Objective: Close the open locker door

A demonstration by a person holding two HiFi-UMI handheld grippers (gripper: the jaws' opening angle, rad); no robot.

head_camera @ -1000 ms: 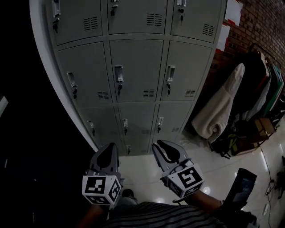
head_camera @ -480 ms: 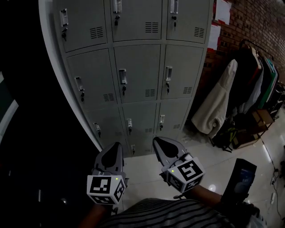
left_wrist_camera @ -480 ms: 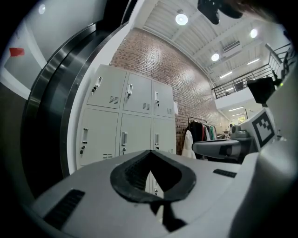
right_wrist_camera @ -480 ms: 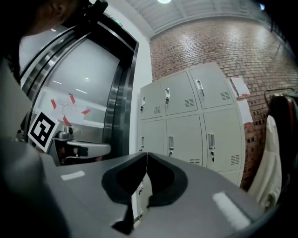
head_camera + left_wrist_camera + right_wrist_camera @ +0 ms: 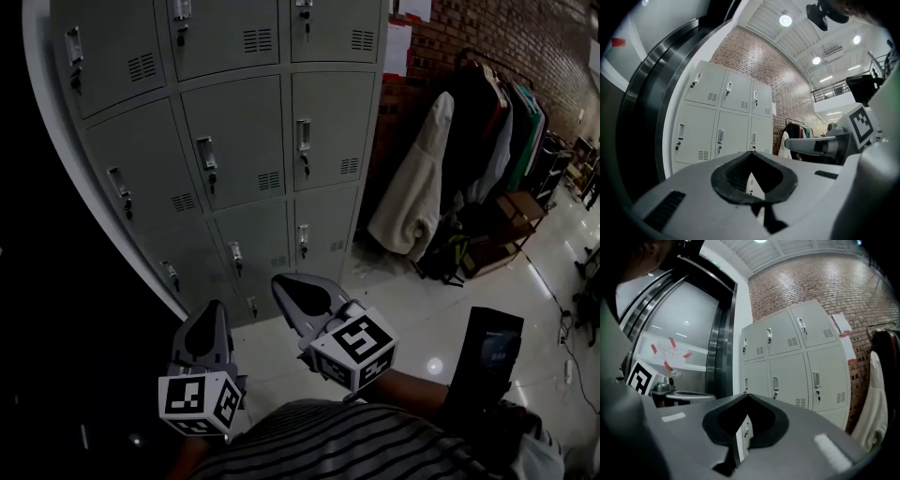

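Apparently no door stands open: every door that shows on the locker bank (image 5: pixel 234 141) sits flush. Judgement: the task's door is either already shut or out of frame; cannot tell which. The left gripper (image 5: pixel 210 309) is clenched and empty. The right gripper (image 5: pixel 284 285) is closing fully together on nothing. Both hang below the locker bank, well apart from it. Only the head view gives the bottom locker row and the coat rack (image 5: pixel 487 112) right of the locker bank. Only the right gripper view shows the steel-framed glass panel (image 5: pixel 689 333) left of it.

On your right, a cream fabric coat (image 5: pixel 411 202) hangs beside dark garments (image 5: pixel 495 141) before a red brick wall (image 5: pixel 487 33).
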